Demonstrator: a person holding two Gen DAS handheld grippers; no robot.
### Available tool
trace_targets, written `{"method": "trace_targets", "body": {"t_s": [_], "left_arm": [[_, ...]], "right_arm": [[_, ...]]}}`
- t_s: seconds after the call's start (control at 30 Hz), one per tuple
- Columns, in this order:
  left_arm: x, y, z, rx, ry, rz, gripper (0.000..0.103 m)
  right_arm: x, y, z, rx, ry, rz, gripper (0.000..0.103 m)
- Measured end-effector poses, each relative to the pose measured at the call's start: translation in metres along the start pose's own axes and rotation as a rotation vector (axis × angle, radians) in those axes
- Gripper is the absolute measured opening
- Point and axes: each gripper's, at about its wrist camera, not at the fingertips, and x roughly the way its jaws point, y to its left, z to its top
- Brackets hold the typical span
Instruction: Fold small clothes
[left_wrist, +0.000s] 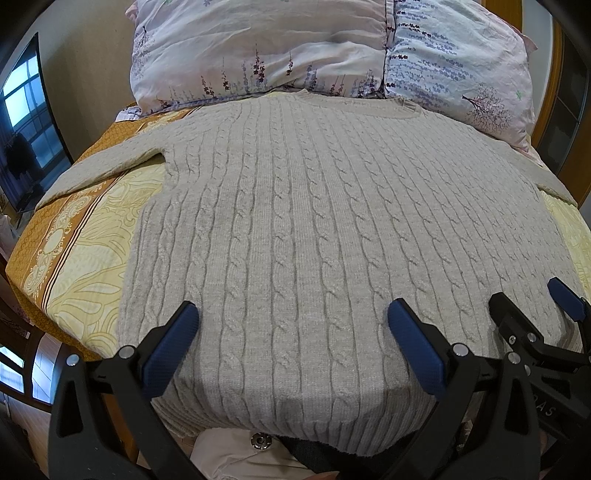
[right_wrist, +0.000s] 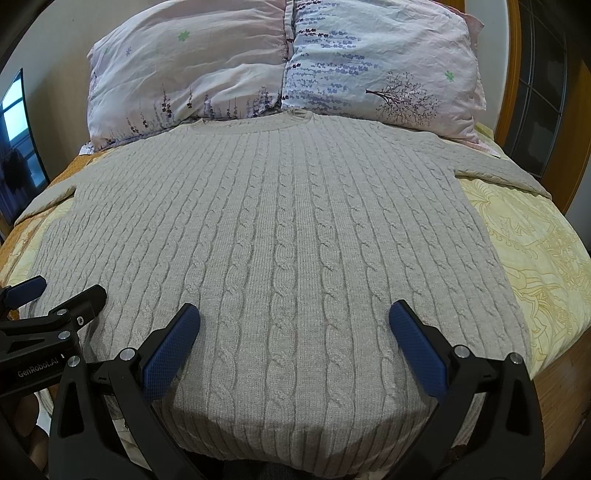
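left hand-held gripper spread wide, empty, over hem at 6 o'clock; right hand-held gripper likewise. sweater flat on bed, collar at 12 by pillows. step: fold not begun. next: pinch sleeve or side edge, carry inward.

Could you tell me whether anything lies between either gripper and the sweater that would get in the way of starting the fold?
Nothing visible does. The sweater lies flat on the bed, with both open grippers, left gripper and right gripper, hovering directly over its hem. The pillows sit beyond its collar, not on it.
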Motion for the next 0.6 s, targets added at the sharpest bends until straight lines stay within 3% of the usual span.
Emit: {"method": "trace_targets", "body": {"t_s": [0.6], "left_arm": [[-0.0002, 0.0, -0.0001, 0.0, -0.003, 0.0, 0.101]], "right_arm": [[-0.0021, -0.0005, 0.0012, 0.001, -0.005, 0.0, 0.102]]}}
